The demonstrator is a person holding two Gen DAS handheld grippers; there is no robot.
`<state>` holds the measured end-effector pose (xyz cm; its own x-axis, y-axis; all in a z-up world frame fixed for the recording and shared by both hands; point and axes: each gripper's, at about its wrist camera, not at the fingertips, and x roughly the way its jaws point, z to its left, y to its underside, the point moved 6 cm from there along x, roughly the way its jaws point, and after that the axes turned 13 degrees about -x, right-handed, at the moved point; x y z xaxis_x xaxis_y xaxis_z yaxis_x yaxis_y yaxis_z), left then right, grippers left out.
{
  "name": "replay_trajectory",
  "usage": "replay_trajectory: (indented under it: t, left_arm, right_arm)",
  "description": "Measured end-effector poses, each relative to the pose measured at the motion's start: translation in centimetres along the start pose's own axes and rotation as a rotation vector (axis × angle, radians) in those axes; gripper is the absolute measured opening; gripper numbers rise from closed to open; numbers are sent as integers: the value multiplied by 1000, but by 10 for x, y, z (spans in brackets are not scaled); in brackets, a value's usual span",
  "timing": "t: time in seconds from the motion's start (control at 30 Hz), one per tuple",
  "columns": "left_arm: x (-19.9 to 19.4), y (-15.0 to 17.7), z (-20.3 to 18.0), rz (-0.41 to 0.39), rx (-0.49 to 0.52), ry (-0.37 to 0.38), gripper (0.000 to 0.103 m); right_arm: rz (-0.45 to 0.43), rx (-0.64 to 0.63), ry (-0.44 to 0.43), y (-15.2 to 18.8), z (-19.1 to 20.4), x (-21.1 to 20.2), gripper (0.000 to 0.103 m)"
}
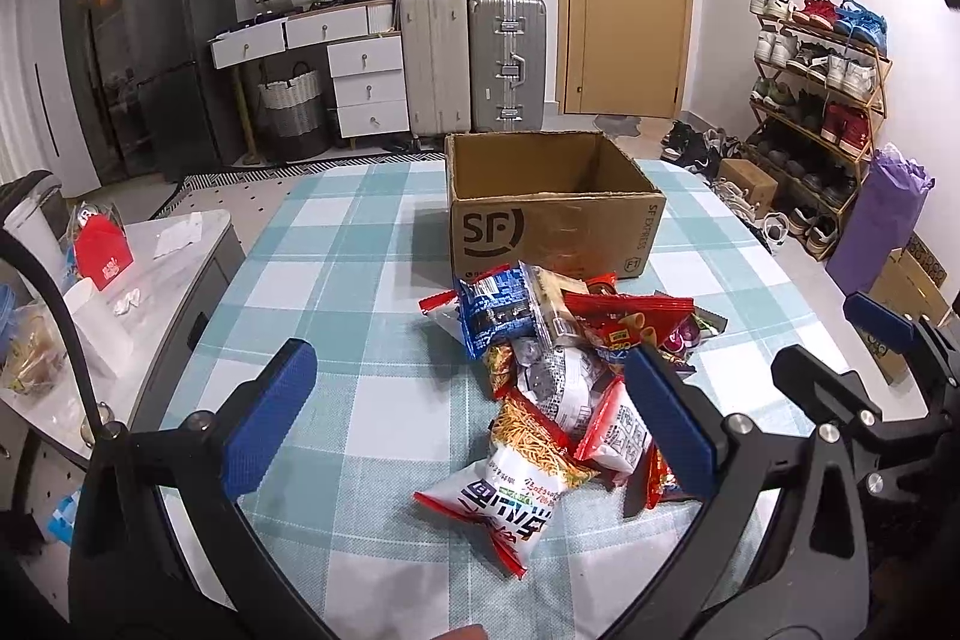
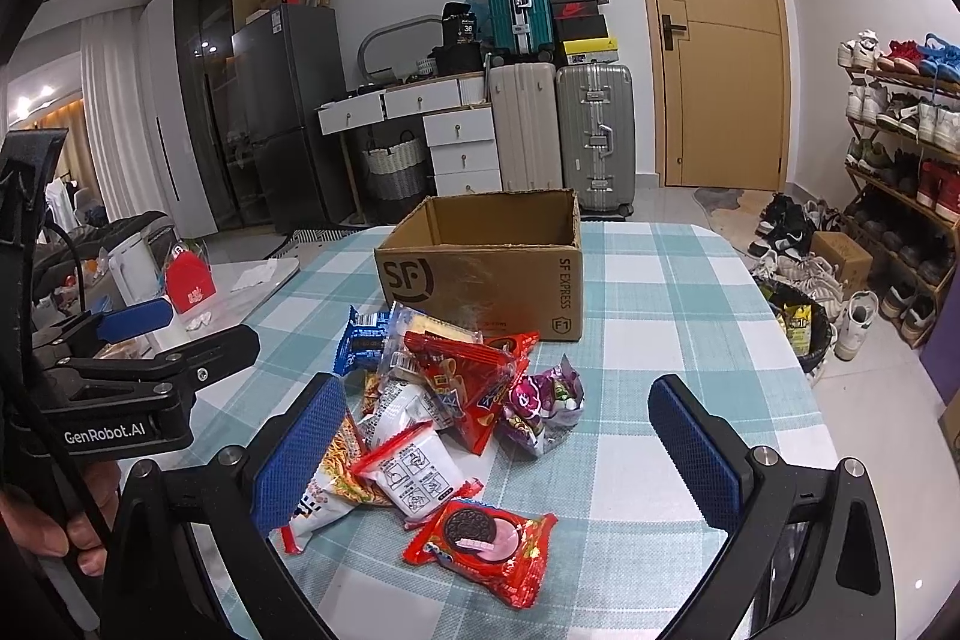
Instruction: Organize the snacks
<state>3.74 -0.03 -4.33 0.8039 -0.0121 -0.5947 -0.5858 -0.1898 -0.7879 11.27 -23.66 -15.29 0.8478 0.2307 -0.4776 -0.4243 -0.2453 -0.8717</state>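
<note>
A loose heap of crinkled snack packets point(image 2: 444, 418) (red, white, blue, purple) lies just before the cardboard box point(image 2: 486, 274), both left gripper point(image 1: 474, 418) and right gripper point(image 2: 498, 454) spread wide, empty.

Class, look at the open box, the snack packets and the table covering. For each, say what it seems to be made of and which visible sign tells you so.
Box: brown corrugated cardboard, matte, with ragged cut edges and printed logos.
Snack packets: probably thin plastic film, glossy; they crinkle and catch the light.
Table covering: looks like woven cloth in a teal and white check with a fine textured surface, though it might be coated.
</note>
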Motion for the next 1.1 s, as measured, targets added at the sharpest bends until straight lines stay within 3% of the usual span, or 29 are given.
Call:
replay_trajectory:
  t: [1.1]
  left_arm:
    - [-2,5,2,17,-1,-2,102]
  right_arm:
    - [-8,-4,1,-2,2,-6,103]
